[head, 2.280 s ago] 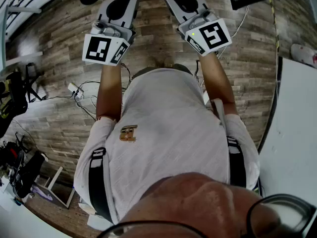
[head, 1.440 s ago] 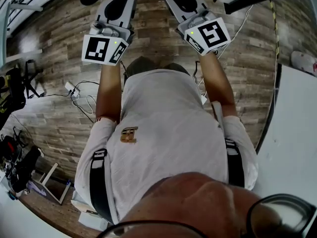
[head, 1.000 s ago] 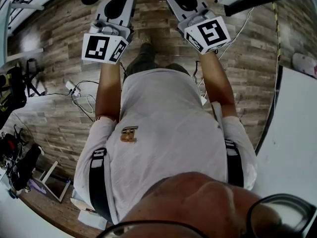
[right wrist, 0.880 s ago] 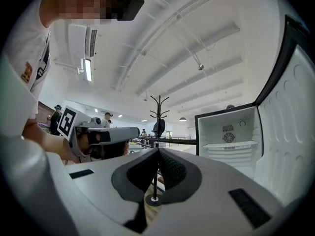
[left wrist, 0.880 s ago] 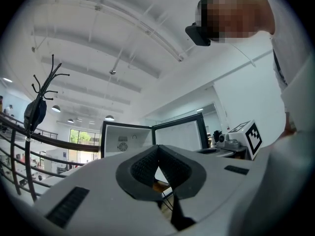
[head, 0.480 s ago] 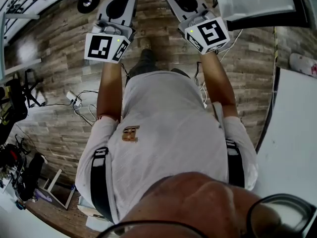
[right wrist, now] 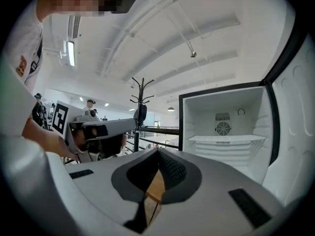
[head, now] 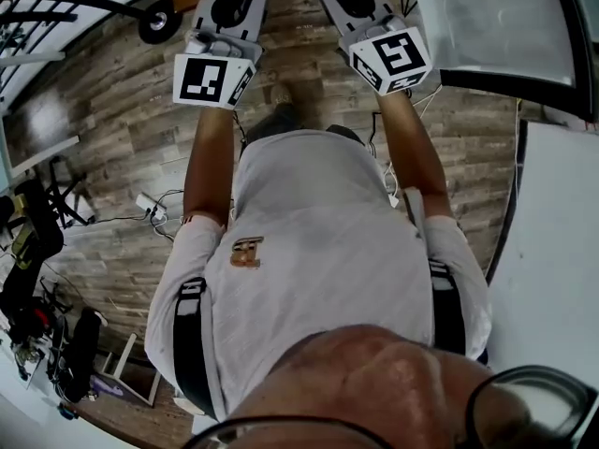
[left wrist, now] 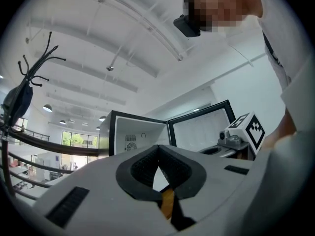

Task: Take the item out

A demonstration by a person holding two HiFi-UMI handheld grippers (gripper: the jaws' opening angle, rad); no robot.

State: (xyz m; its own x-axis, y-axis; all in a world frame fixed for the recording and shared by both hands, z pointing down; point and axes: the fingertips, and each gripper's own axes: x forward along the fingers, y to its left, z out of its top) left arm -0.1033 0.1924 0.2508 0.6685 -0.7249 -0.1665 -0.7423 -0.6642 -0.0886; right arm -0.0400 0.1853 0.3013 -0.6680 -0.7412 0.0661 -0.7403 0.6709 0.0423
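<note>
The left gripper has its jaws pressed together with nothing in them; the right gripper is the same. The open fridge stands ahead, well apart; I cannot tell where the item is.

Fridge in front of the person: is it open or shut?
Open. The right gripper view looks into the fridge: white walls, a shelf, a round vent, and its door swung out to the right.

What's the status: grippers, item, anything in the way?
Both shut and empty, left gripper and right gripper, facing the fridge. Door open, item not in view on the visible shelf. Nothing seen blocking.
</note>
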